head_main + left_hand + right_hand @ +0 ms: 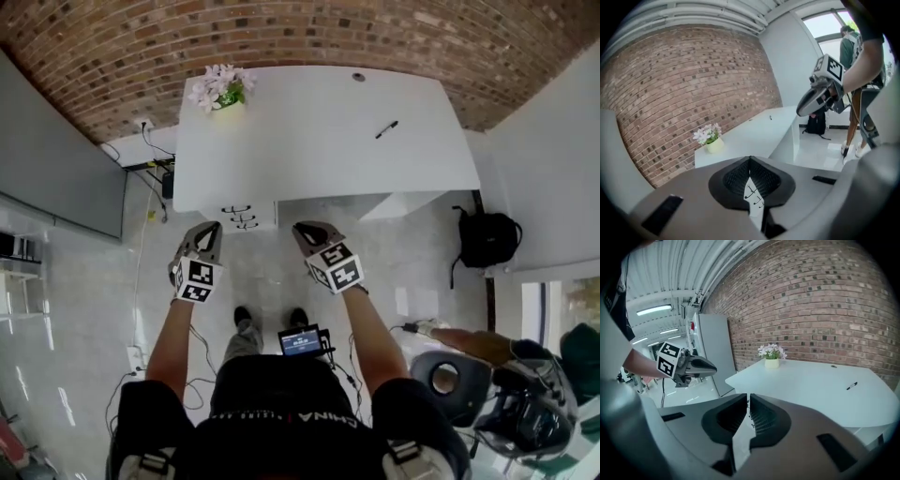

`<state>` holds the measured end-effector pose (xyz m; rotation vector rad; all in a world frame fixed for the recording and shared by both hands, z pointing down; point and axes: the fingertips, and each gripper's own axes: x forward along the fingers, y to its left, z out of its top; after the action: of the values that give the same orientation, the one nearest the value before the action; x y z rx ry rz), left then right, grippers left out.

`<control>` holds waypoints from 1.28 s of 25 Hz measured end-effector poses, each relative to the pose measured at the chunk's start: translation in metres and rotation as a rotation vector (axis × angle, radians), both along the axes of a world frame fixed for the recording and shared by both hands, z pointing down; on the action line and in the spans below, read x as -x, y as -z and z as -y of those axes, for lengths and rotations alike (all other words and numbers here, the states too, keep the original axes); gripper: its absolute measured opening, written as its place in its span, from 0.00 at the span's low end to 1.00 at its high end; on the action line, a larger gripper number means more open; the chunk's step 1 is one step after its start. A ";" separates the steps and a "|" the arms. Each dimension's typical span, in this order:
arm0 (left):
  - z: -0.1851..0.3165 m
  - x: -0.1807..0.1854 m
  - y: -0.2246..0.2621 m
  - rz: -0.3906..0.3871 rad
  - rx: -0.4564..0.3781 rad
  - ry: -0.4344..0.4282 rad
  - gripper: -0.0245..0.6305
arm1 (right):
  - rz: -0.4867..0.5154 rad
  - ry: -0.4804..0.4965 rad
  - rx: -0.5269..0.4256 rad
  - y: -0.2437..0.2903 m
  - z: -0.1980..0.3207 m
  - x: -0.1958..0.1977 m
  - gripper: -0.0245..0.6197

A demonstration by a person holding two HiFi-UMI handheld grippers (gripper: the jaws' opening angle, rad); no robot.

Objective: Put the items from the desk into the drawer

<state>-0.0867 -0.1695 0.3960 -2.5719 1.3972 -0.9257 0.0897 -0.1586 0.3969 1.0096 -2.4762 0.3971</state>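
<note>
A black pen (386,129) lies at the right of the white desk (319,159), and also shows in the right gripper view (851,386). A small dark round thing (358,77) sits near the desk's far edge. Below the desk's near edge is a white drawer unit (242,217) with dark handles, its fronts closed. My left gripper (208,228) and right gripper (302,230) hang in the air in front of the desk, side by side over the floor. Both are shut and hold nothing: left gripper (750,159), right gripper (747,397).
A pot of pale flowers (221,91) stands on the desk's far left corner. A black backpack (487,239) leans by the desk's right side. Another person's arm (469,342) and a chair are at lower right. Cables (150,164) run along the floor at left.
</note>
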 end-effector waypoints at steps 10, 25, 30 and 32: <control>-0.029 -0.057 0.084 -0.312 0.021 -0.090 0.05 | 0.071 -0.086 0.008 0.045 -0.014 -0.038 0.08; -0.051 -0.116 0.107 -0.291 0.105 -0.015 0.05 | 0.077 0.012 0.013 0.057 -0.003 -0.106 0.08; -0.110 -0.092 0.084 -0.283 0.108 -0.005 0.05 | 0.083 -0.003 -0.003 0.035 -0.041 -0.095 0.08; -0.124 -0.088 0.079 -0.283 0.125 -0.001 0.05 | 0.085 -0.003 0.005 0.032 -0.051 -0.093 0.08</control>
<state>0.0016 -0.0454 0.3169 -2.8900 1.4431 -0.6896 0.1824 -0.1081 0.3644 1.0138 -2.5480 0.4562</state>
